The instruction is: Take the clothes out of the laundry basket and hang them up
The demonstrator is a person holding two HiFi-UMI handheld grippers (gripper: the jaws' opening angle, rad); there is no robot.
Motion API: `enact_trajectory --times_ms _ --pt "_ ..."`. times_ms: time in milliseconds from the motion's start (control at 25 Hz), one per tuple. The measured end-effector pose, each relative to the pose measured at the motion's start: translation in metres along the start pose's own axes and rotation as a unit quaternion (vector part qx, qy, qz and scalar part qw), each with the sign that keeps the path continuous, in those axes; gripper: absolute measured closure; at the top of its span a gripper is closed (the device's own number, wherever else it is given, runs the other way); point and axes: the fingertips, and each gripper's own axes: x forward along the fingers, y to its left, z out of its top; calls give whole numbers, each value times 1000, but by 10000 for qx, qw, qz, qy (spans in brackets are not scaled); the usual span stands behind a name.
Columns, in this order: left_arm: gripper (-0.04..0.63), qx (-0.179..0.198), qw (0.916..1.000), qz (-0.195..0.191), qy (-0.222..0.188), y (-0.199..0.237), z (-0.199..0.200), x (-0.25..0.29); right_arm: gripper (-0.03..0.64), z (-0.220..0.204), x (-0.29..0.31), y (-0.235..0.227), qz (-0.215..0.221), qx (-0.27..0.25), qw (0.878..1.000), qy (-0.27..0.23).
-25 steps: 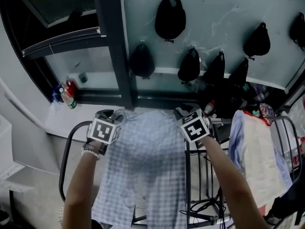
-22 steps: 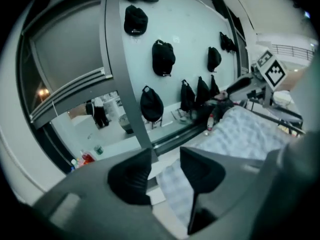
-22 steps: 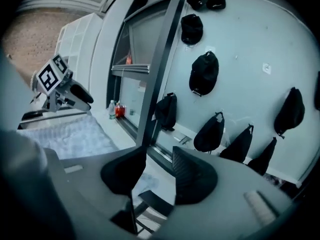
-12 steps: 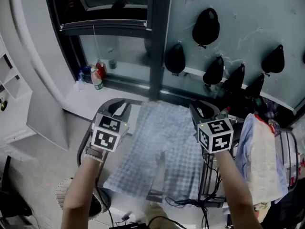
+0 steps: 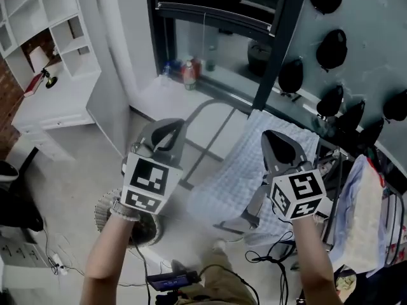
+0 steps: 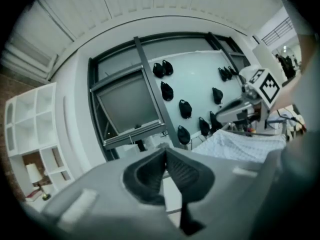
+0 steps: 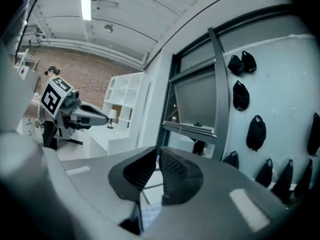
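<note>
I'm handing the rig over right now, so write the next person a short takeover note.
Left hand-held gripper and right hand-held gripper: jaws have just closed, and both are shut with nothing between them.
The checked shirt is draped over the drying rack. Other clothes hang at its right end.
A woven basket sits on the floor under the left arm; its contents are hidden.
Done: shirt hung.
Left: check the basket and hang anything remaining.

Place: a lived-in indoor room; home or studio, I cannot tell.
Left: white shelves (image 5: 44, 18) with a small lamp (image 5: 41, 65), beside a brick wall (image 5: 5, 107).
Top: dark-framed window (image 5: 216, 18), bottles (image 5: 187, 74) on its sill.
Upper right: black caps (image 5: 335, 48) on a pale wall.
Centre: drying rack (image 5: 203, 107) bearing checked cloth (image 5: 267, 164).
</note>
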Motion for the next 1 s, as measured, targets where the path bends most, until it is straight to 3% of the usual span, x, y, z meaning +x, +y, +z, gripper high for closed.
enact_trajectory --times_ms 240,600,760,1000 --pt "603 192 9976 614 258 27 -31 -136 603 26 -20 122 715 -40 9969 -320" --pt "603 -83 9891 1335 621 32 -75 -298 606 43 -59 257 1633 44 9857 -413" --pt "603 -522 9861 1410 708 16 -93 -344 606 38 -76 299 1949 -78 9802 -330" --pt "603 -820 9804 1562 878 -7 -116 -385 606 26 -89 339 2268 -59 9736 -243"
